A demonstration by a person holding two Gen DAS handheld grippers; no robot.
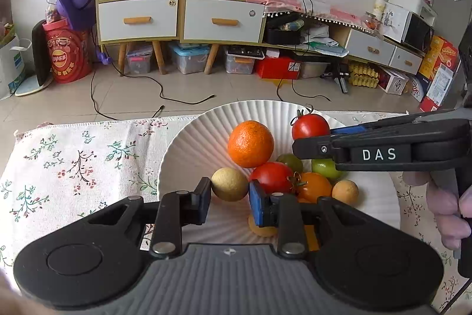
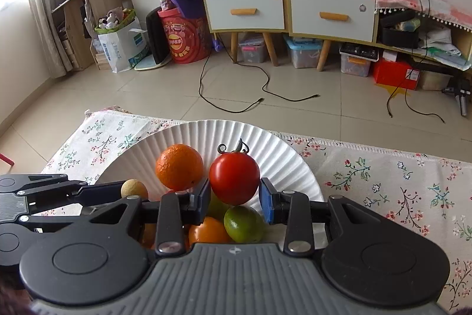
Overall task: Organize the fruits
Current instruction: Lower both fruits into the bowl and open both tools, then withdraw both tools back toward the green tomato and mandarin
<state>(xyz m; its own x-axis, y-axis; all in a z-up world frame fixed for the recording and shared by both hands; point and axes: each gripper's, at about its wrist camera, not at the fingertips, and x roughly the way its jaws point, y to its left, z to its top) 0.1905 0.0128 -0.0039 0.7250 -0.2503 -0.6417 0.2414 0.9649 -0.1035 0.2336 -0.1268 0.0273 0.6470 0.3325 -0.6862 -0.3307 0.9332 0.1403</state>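
placing step: left gripper point(image 1: 230, 198) clamped on tan ball fruit point(image 1: 230, 184), low over white plate point(image 1: 188, 155), 6 o'clock side. right gripper point(image 2: 235, 197) clamped on red tomato point(image 2: 234, 178) above pile centre. next: lower both, let go gently, fruit may roll.

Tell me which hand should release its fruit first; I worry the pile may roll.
Left, probably. The left tongs grip the tan fruit with bare plate showing under it. The right tongs hold the tomato above the lime, where it could roll off.
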